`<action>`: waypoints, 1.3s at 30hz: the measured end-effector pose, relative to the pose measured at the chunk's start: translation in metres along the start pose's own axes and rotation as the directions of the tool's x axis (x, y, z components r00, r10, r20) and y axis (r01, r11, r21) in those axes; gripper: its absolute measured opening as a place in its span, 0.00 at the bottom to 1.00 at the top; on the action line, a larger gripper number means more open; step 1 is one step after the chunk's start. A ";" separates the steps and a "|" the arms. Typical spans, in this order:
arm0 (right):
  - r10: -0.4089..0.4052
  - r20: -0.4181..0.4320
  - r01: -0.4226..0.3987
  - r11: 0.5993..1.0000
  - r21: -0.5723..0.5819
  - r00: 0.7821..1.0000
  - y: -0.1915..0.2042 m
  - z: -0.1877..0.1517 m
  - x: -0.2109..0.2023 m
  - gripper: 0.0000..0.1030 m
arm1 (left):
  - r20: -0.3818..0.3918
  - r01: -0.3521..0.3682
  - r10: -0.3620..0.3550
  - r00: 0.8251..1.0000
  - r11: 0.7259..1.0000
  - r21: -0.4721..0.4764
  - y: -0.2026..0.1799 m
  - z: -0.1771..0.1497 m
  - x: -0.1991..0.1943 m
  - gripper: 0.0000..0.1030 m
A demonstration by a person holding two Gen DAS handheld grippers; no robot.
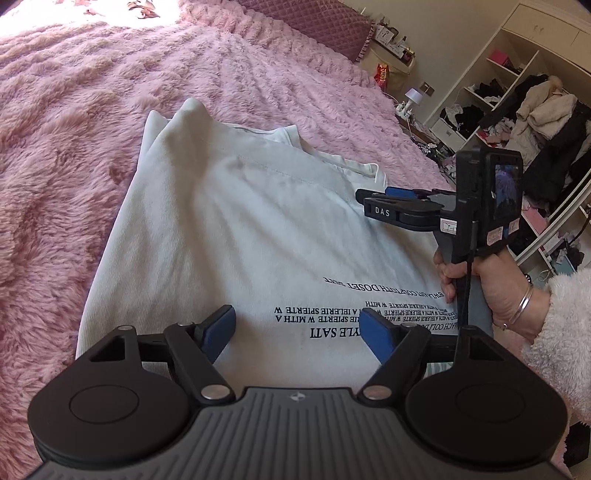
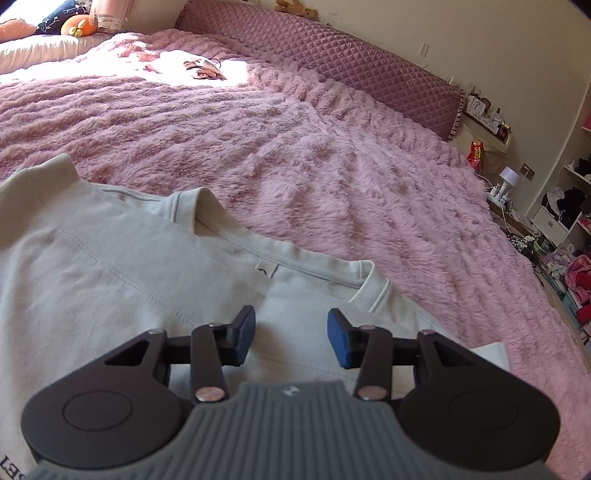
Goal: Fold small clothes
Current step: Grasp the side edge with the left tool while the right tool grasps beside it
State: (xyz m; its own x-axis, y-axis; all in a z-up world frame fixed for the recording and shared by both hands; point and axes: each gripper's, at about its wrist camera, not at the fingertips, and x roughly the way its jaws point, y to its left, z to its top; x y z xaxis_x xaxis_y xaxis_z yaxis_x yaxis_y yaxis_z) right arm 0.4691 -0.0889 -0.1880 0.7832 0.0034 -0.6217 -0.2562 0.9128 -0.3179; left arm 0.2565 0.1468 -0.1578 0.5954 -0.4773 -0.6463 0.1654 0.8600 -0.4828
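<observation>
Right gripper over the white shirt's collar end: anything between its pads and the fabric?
Nothing visible. The right gripper has its jaws apart with only bare cloth of the white shirt showing between them, just short of the neckline. The pink blanket beyond holds no obstacle nearby.

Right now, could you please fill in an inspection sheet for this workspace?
Surface: fluffy pink blanket covering the bed.
Job's things: white T-shirt lying flat, partly folded, black lettering near the left gripper.
Clutter: small items on the sunlit far part of the bed; plush toy by the pillows.
Grippers: left gripper open over the shirt, nothing between its pads; right gripper open above the collar, holding nothing.
Cables: black lead hanging down the right gripper's handle.
Surroundings: open shelves crowded with clothes; small white lamp by the wall.
</observation>
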 end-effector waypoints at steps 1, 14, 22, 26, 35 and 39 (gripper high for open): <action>0.012 -0.007 -0.012 1.000 0.001 1.000 0.001 -0.006 -0.010 0.39 | -0.004 -0.001 0.001 1.000 1.000 -0.013 0.000 0.000 -0.002 0.86; 0.126 -0.074 -0.124 0.992 0.040 0.989 0.011 -0.076 -0.111 0.39 | -0.011 -0.045 0.044 0.999 0.994 -0.103 0.009 -0.010 -0.047 0.86; 0.195 -0.091 -0.198 0.980 -0.021 0.977 0.026 -0.108 -0.164 0.39 | -0.012 -0.055 0.054 0.998 0.992 -0.114 0.010 -0.017 -0.056 0.86; 0.197 -0.091 -0.203 0.977 -0.065 0.976 0.036 -0.124 -0.176 0.39 | -0.028 -0.071 0.069 0.997 0.994 -0.085 0.012 -0.018 -0.060 0.86; 0.315 0.051 -0.313 0.949 -0.051 0.948 0.065 -0.096 -0.215 0.39 | 0.024 -0.126 0.130 0.991 0.982 -0.140 0.051 0.009 -0.094 0.86; 0.400 0.096 -0.389 0.914 -0.115 0.912 0.108 -0.080 -0.221 0.39 | 0.050 -0.085 0.098 0.994 0.974 -0.211 0.076 0.030 -0.091 0.86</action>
State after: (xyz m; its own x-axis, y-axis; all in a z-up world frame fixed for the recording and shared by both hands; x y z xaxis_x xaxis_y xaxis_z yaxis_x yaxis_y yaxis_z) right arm 0.2230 -0.0235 -0.1423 0.6657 0.4072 -0.6253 -0.6041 0.7861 -0.1312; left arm 0.2383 0.2613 -0.1184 0.6476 -0.3812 -0.6598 -0.0558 0.8398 -0.5400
